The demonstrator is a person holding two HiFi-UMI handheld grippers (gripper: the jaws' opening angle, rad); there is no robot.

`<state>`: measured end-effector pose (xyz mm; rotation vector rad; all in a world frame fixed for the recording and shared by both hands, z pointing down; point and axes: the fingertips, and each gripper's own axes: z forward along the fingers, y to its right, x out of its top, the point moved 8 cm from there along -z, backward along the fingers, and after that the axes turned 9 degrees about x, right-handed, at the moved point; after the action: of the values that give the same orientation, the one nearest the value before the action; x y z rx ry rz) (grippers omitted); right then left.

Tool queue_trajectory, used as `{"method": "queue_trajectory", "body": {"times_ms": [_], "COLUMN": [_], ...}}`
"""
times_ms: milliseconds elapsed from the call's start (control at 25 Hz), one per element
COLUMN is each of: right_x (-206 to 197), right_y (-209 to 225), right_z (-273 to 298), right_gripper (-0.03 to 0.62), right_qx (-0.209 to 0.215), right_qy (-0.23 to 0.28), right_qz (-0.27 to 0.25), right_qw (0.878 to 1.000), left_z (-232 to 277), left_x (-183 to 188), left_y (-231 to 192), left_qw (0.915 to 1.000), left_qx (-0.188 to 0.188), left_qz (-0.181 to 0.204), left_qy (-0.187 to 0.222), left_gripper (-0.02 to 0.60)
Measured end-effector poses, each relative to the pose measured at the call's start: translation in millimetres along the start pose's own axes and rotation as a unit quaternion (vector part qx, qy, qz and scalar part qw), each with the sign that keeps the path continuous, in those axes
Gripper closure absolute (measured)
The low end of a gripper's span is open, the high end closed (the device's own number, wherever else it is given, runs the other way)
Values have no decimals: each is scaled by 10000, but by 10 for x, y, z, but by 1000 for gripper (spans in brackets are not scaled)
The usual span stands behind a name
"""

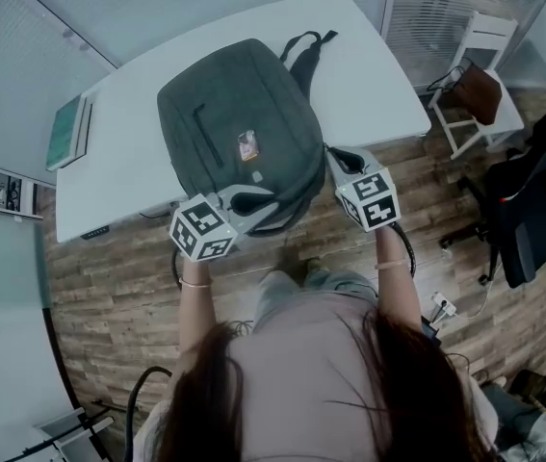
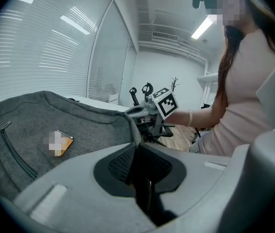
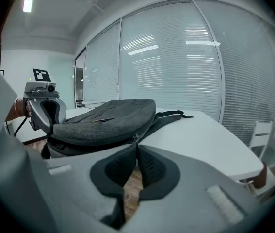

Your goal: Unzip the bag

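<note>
The left gripper is closed on the near edge of the backpack: its dark pads pinch the grey fabric rim, which runs down into the jaws. The right gripper has its jaw tips pressed together at the zip pull, on the seam at the backpack's near right side. Below the tips, the wooden floor shows through the gap between the pads.

In the head view, the left gripper sits at the bottom-left corner of the backpack and the right gripper at its bottom-right corner. The two are apart, with the lower edge of the backpack between them.

The backpack lies flat, front face up, on the white surface, and its lower end overhangs the near edge. Its shoulder straps trail off the far end. A small orange tag sits near the middle of the front panel, beside a short pocket zip. In the right gripper view, a dark gap opens under the top panel along the near side.

A green book lies at the left edge of the surface, well apart from the backpack. A white chair carrying a brown bag stands beyond the right end. A black office chair stands nearer on the right.
</note>
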<state>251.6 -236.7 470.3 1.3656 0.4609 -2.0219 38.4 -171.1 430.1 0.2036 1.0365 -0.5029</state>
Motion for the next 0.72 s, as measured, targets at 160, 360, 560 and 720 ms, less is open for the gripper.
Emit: {"method": "queue_trajectory", "body": {"times_ms": [160,360,560,720], "right_x": [37,67,111,162], "right_y": [70,197,290,372], "right_z": [60,148,220,303], "right_gripper": [583,583,583,583], "right_qx": [60,77,115,182], "right_qy": [-39,19,31,-21], "right_qz": [-46,4,-45,-153], "right_qw": [10000,10000,9999,9997], "left_z": [-11,10,4,-7], "left_x": [-5,-3,8,7], "left_y": [0,-14,-37,-57], "left_qw": [10000,9999,9995,9989], "left_qx": [-2,-33,-132,-201], "left_qz": [-61,-153,-294,-400], "left_qy": [20,71,63,103], "left_gripper": [543,545,545,545]}}
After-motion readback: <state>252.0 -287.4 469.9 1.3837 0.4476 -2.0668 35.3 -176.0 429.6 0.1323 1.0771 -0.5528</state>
